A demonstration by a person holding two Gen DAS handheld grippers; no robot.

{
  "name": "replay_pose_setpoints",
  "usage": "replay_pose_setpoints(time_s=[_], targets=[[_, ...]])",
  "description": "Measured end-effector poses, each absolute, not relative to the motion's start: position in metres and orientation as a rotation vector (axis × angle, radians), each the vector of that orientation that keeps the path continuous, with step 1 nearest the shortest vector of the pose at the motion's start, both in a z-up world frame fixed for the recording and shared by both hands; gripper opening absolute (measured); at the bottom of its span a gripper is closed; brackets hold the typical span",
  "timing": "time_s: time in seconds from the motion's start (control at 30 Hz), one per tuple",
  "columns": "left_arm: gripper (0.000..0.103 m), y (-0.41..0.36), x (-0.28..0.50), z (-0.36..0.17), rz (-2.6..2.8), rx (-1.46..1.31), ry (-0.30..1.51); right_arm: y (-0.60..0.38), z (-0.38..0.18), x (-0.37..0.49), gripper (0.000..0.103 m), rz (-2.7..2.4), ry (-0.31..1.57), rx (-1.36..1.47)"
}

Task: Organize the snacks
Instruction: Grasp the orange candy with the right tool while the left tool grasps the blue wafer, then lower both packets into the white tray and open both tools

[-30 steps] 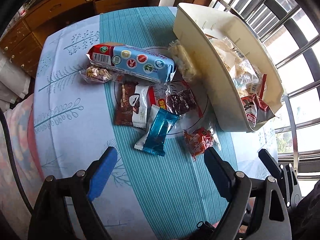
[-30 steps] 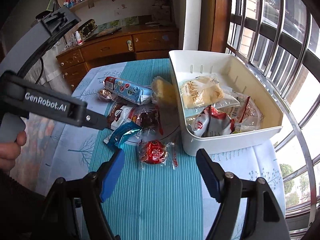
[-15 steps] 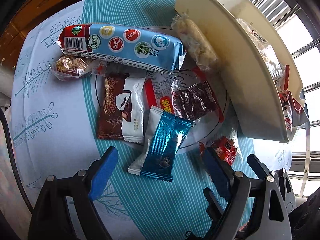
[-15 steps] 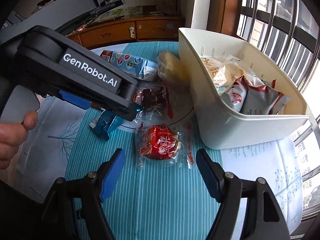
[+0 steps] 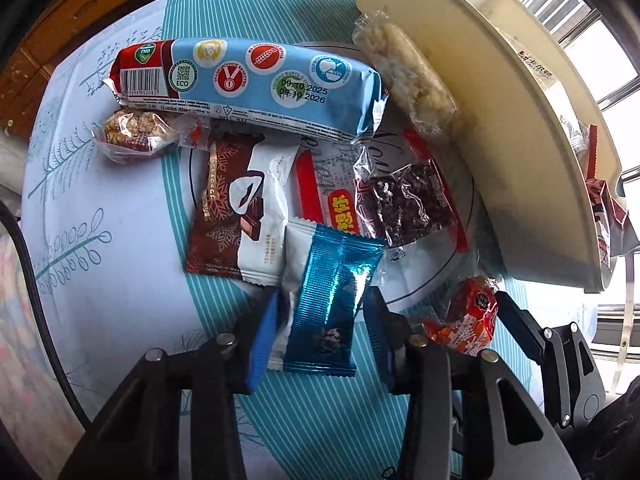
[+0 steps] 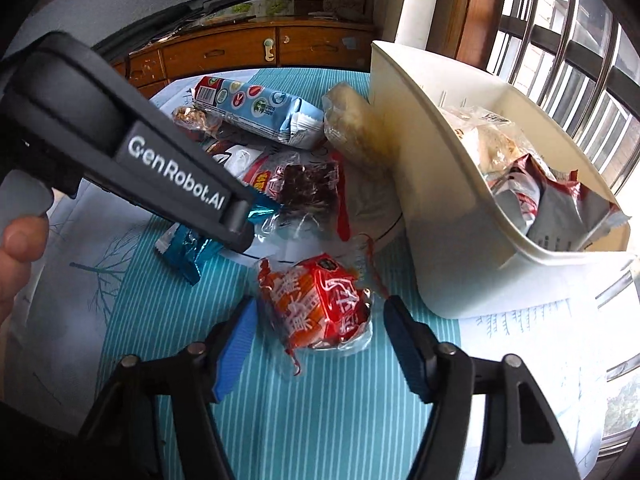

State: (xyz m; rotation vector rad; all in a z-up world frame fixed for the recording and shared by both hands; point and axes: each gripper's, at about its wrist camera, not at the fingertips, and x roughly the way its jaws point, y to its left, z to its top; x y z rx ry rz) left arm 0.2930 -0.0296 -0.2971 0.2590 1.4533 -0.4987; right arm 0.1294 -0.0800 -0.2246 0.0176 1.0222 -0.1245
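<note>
The left gripper (image 5: 320, 336) points straight down at the table's (image 5: 120, 300) near edge, its jaws just closed in until both pads press the blue packet's (image 5: 332, 304) sides. Beside it the right gripper (image 6: 316, 344) straddles the red packet (image 6: 316, 304); its jaws have been closing, gaps remaining. The white bin (image 6: 452, 216) stands at the right edge.

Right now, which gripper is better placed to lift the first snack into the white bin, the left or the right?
Probably the left gripper: its jaws have just been closing and now flank the blue foil packet closely. The right gripper, also closing, shows gaps beside the red snack.
</note>
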Motion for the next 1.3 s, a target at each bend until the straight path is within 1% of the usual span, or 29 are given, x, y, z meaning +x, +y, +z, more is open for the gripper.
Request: replay_pose_setpoints(time_s=[0.03,0.07,0.33,0.53,0.73,1.0,1.3], targets=[[0.037,-0.031,0.293,-0.296,-0.496,0.260,1.452,-0.081,-0.225,0.130,0.058,-0.119,1.022,0.018],[0.034,-0.033,0.293,-0.295,-0.492,0.264,1.449,-0.081,-0.225,0.130,0.058,-0.119,1.022,0.014],[0.029,-0.032,0.292,-0.286,-0.486,0.246,1.463,-0.086,-0.224,0.133,0.057,-0.089,1.044,0.014],[0.029,-0.031,0.282,-0.263,-0.483,0.224,1.443,-0.095,-0.219,0.138,0.056,-0.069,1.066,0.056],[0.029,-0.028,0.274,-0.231,-0.453,0.198,1.425,-0.103,-0.202,0.134,0.056,-0.002,1.078,0.106],[0.029,-0.019,0.256,-0.179,-0.397,0.123,1.352,-0.114,-0.168,0.133,0.056,0.147,1.033,0.122],[0.029,-0.017,0.239,-0.127,-0.393,-0.042,1.230,-0.128,-0.118,0.124,0.056,0.304,0.932,0.130]])
